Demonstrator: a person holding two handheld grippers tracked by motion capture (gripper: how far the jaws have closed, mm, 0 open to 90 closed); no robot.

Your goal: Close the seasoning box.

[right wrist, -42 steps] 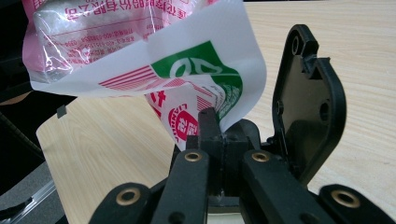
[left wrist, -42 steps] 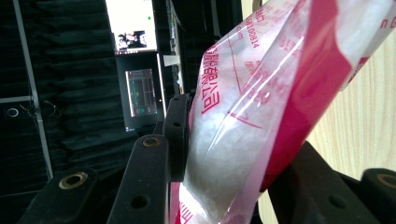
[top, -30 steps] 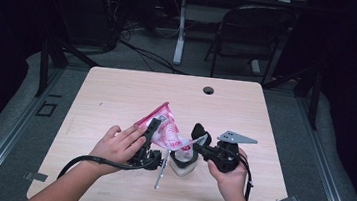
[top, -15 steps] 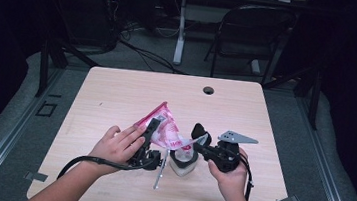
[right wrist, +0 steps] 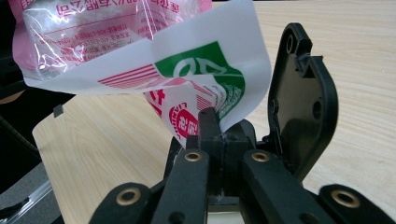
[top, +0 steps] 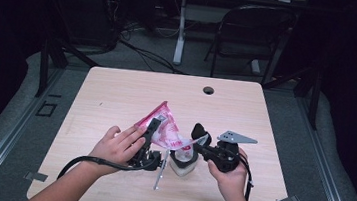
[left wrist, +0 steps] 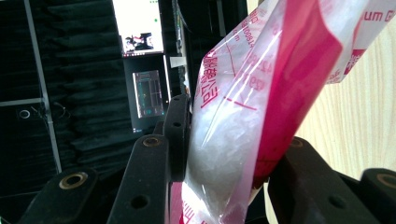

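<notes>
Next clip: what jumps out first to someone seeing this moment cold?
The pink and white plastic bag held up over the near middle of the wooden table, stretched between both grippers. The left gripper clamps its bulging part with white contents; the right gripper pinches a printed corner. Just below the bag stands a small white container.

Pink-and-clear plastic bag (top: 166,129) was printed with red lettering; white granules were seen through clear panel. Bag's corner flap (right wrist: 205,70) was white, marked with green emblem and red stripes. Light wood-grain table (top: 132,88) was pale beige. Black two-jaw grippers (top: 150,130) (top: 197,145) were matte throughout.
</notes>
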